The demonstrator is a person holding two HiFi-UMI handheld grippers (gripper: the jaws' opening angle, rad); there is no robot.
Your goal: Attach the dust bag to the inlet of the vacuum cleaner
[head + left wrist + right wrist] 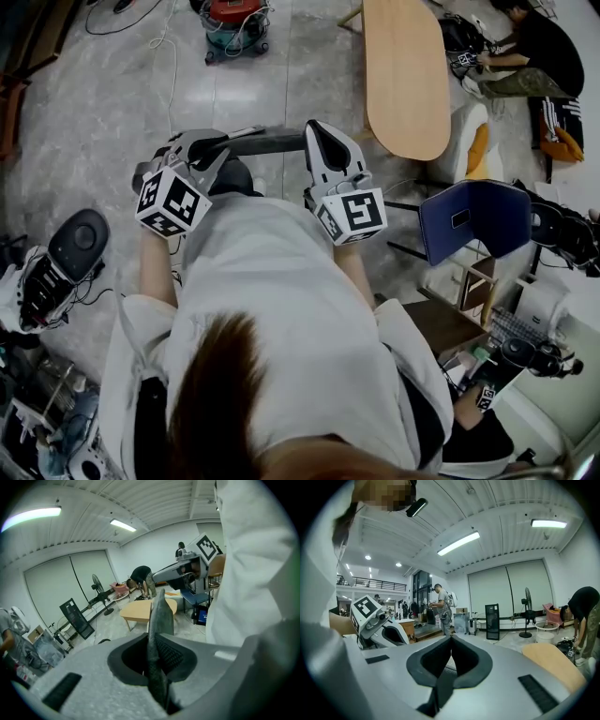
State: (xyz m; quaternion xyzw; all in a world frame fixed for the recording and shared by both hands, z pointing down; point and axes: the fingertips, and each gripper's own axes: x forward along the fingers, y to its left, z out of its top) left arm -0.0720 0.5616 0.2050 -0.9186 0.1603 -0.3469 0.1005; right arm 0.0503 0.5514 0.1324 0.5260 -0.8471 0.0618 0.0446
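White coat [272,309] and hair of the person are noted nearest the head cam, filling lower centre of head view. Both grippers are held out just ahead of the coat, side by side, near each other but apart. Marker cubes [173,200] are turned up toward the cam.

L gripper [157,637]: jaws are drawn in narrow and clamped on the dust bag [161,613]. The bag is seen as a thin grey woven sheet, edge-on, pinched btwn the pads and standing out past the jaw tips. The bag is thus located at L gripper, off the floor. In head view a dark strip is seen running from L gripper's tip across toward R gripper. Whether it is part of the bag cannot be established.

R gripper [451,639]: jaws are fully closed, tip to tip, and nothing is seen btwn them.

Floor beyond is grey and polished, w/ cables. A black round-topped device [80,242] is noted at L side. A blue chair [473,220] is noted to the R, on R gripper's side. A light wooden table [405,75] is seen further out, R of centre. The vacuum cleaner [234,23], a red-topped canister, is stood on the floor at the far end, well apart from both grippers and from the bag. A person [534,52] in dark clothing is seated on the floor at far R, past the table.
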